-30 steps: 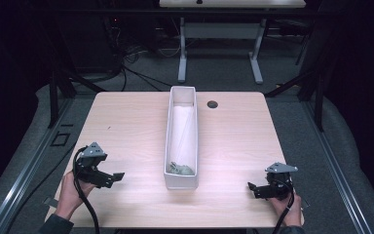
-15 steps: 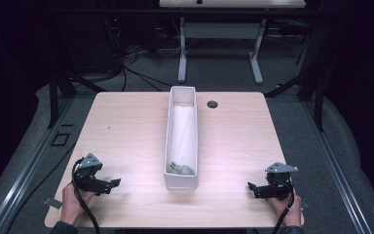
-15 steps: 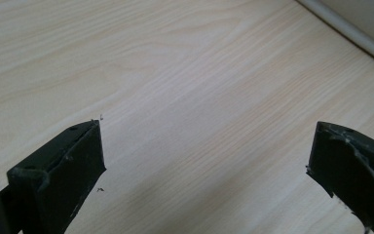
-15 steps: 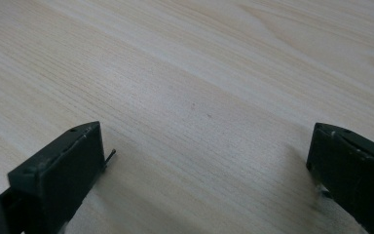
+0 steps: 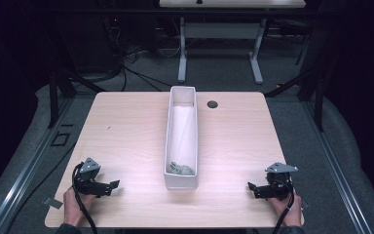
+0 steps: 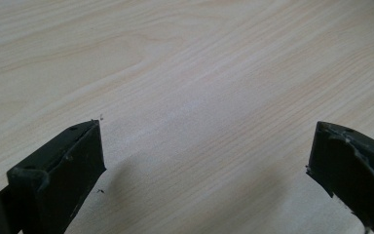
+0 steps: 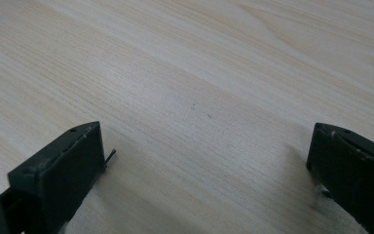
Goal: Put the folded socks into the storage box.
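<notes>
1. Fingers (image 6: pixel 58 175) of the left gripper (image 5: pixel 108 185) are spread wide apart in the left gripper view, with nothing held between them and bare wood seen in the gap.
2. Fingers (image 7: pixel 61 178) of the right gripper (image 5: pixel 253 188) are likewise released in the right gripper view, and only wood grain is seen between them.
3. Both grippers are held low at the near edge of the counter (image 5: pixel 126 126), the left one at the near left corner and the right one at the near right corner, well apart from each other.
4. Each gripper is gripped from behind by a hand: the left hand (image 5: pixel 70 207) and the right hand (image 5: pixel 286 209) come in from the bottom of the high view, and a black cable is trailed from each.
5. A long white bin (image 5: pixel 181 183) is set along the middle of the counter, between the two grippers and apart from both.
6. A small grey heap (image 5: pixel 180 169) is lain in the near end of the bin; what it is cannot be told, and the rest of the bin's floor is seen white.
7. A small dark round hole (image 5: pixel 212 104) is seen in the counter just right of the bin's far end.
8. Beyond the counter, grey floor, cables and a white frame (image 5: pixel 219 53) are seen in the dark.
</notes>
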Motion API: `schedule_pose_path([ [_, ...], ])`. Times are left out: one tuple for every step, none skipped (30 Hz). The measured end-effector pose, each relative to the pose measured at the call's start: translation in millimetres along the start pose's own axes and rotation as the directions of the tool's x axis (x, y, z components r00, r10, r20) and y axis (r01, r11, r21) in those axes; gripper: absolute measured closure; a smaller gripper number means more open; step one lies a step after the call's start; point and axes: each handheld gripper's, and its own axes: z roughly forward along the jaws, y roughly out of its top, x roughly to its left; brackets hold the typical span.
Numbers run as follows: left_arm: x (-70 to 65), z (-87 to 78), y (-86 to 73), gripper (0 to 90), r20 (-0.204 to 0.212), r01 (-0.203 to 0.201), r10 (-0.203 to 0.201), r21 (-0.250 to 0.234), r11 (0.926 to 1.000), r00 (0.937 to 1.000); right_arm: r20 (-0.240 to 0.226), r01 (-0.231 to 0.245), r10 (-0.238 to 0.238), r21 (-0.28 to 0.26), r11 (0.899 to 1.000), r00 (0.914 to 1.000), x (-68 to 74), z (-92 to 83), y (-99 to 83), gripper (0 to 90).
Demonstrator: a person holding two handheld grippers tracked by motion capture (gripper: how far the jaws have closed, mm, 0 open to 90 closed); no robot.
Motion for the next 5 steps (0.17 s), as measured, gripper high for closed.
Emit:
schedule_pose_path([
  [0.0,0.9,-0.9,0.0,-0.003,0.003,-0.003,0.001,1.0,1.0,0.0,0.0,0.0,0.0,1.0,1.0,0.0,0.0,0.0,0.0],
  [0.3,1.9,-1.7,0.0,-0.005,0.004,-0.004,0.004,1.0,1.0,0.0,0.0,0.0,0.0,1.0,1.0,0.0,0.0,0.0,0.0],
  [0.6,2.6,-2.4,0.0,-0.004,0.007,-0.007,0.003,1.0,1.0,0.0,0.0,0.0,0.0,1.0,1.0,0.0,0.0,0.0,0.0],
  [1.0,3.5,-3.4,0.0,-0.005,0.009,-0.009,0.002,1.0,0.9999,0.0,0.0,0.0,0.0,1.0,1.0,0.0,0.0,0.0,0.0],
  [0.9,4.1,-3.9,0.0,-0.005,0.013,-0.013,0.0,0.9999,0.9999,0.0,0.0,0.0,0.0,1.0,1.0,0.0,0.0,0.0,0.0],
])
